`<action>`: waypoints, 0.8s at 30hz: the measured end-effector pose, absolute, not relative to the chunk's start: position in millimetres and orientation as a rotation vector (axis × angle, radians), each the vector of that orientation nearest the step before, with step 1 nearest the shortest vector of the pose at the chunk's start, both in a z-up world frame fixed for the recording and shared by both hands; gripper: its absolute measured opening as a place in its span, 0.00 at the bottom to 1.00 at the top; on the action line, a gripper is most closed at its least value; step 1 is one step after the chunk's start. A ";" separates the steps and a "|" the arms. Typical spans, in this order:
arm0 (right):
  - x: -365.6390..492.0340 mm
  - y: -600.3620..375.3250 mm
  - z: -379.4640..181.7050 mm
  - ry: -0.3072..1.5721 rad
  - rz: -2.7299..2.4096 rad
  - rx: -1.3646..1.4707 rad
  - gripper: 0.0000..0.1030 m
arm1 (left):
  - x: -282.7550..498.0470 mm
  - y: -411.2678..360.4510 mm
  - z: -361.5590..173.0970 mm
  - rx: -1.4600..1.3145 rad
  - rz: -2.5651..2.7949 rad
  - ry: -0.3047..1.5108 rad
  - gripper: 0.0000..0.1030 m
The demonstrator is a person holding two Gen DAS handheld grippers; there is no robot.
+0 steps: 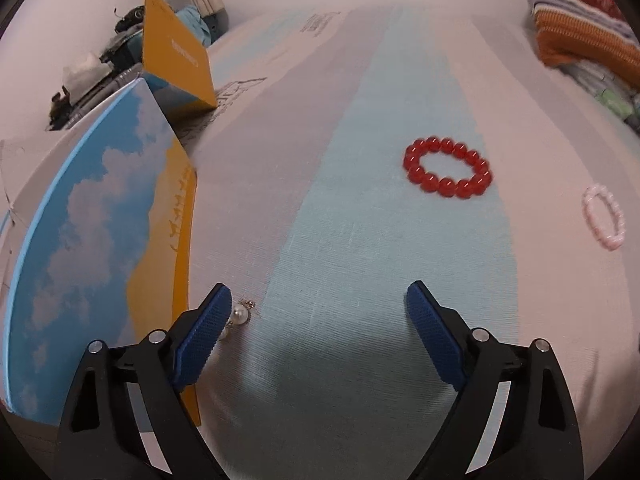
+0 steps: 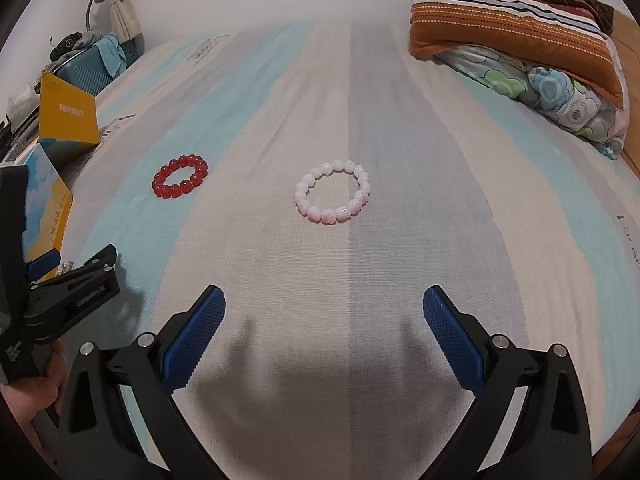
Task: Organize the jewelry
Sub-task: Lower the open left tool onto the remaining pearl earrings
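A red bead bracelet (image 1: pixel 448 168) lies flat on the striped bedsheet, ahead and right of my open left gripper (image 1: pixel 320 300); it also shows in the right wrist view (image 2: pixel 180 176). A pink-white bead bracelet (image 2: pixel 333 197) lies ahead of my open, empty right gripper (image 2: pixel 324 300) and shows at the right edge of the left wrist view (image 1: pixel 605 216). A small pearl piece (image 1: pixel 240 314) lies on the sheet beside my left finger's pad (image 1: pixel 204 336), next to the open blue-and-yellow box (image 1: pixel 96 240). The left gripper shows in the right wrist view (image 2: pixel 60 268).
The box's yellow lid (image 1: pixel 176 60) stands up at the far left. Folded striped blankets and a floral quilt (image 2: pixel 520 48) are piled at the far right. A bedside clutter with a teal case (image 2: pixel 86 68) sits beyond the bed's left edge.
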State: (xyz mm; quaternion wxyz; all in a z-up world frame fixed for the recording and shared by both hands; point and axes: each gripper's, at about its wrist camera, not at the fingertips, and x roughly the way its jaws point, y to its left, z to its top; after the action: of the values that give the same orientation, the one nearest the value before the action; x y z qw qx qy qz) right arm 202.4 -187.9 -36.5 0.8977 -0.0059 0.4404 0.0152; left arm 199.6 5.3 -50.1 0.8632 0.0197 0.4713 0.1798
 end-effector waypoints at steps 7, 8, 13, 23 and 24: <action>201.1 -185.9 -38.1 0.915 0.035 -0.019 0.93 | 201.6 8.0 -55.3 0.063 0.406 0.992 0.83; 201.0 -186.2 -38.1 0.915 0.035 -0.019 0.93 | 200.5 8.5 -55.7 0.066 0.410 0.992 0.81; 201.2 -187.1 -37.9 0.915 0.034 -0.015 0.93 | 192.3 14.6 -59.8 0.040 0.408 0.999 0.76; 200.4 -184.5 -39.3 0.917 0.038 -0.022 0.93 | 179.7 22.7 -61.1 -0.033 0.360 1.011 0.49; 200.6 -184.3 -39.7 0.918 0.037 -0.023 0.93 | 178.3 22.9 -60.6 -0.043 0.351 1.012 0.42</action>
State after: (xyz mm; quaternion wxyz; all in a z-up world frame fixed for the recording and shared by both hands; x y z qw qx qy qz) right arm 200.6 -184.3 -39.7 0.8962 -0.0113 0.4431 0.0181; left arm 178.3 22.9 -60.6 0.8598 -0.0203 0.4821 0.1670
